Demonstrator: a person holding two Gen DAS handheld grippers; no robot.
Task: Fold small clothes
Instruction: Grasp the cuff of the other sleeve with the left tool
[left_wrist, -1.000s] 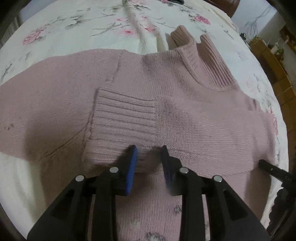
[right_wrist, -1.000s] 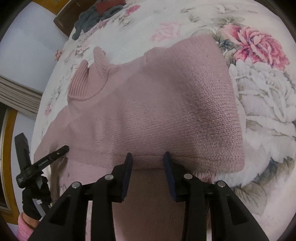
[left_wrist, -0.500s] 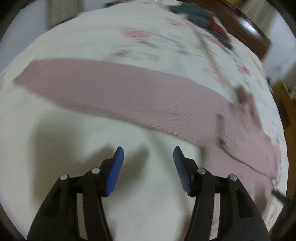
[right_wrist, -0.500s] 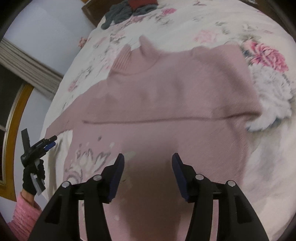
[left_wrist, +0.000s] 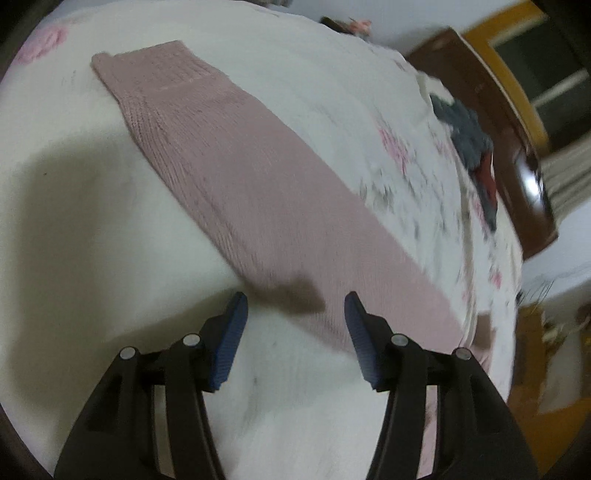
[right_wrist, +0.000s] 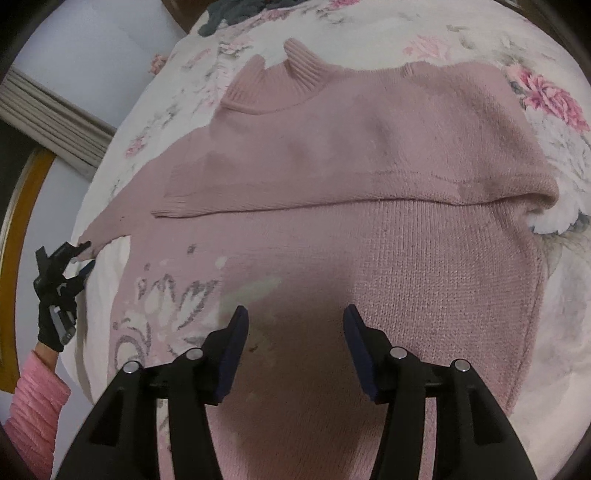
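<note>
Where blur spreads, sweater (left_wrist: 258, 192) sleeve indistinct

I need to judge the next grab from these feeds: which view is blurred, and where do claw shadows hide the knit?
Left wrist: motion blur smears the bedspread and far furniture at right; the sleeve near its cuff is fairly sharp; a dark shadow patch sits on it between the open left claw tips. Right wrist: sharp overall; a broad shadow covers the sweater front just ahead of the open right claw.

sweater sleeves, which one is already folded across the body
The right-side sleeve, laid flat across the chest below the collar. The other sleeve lies stretched out on the bedspread before the open left tool.
</note>
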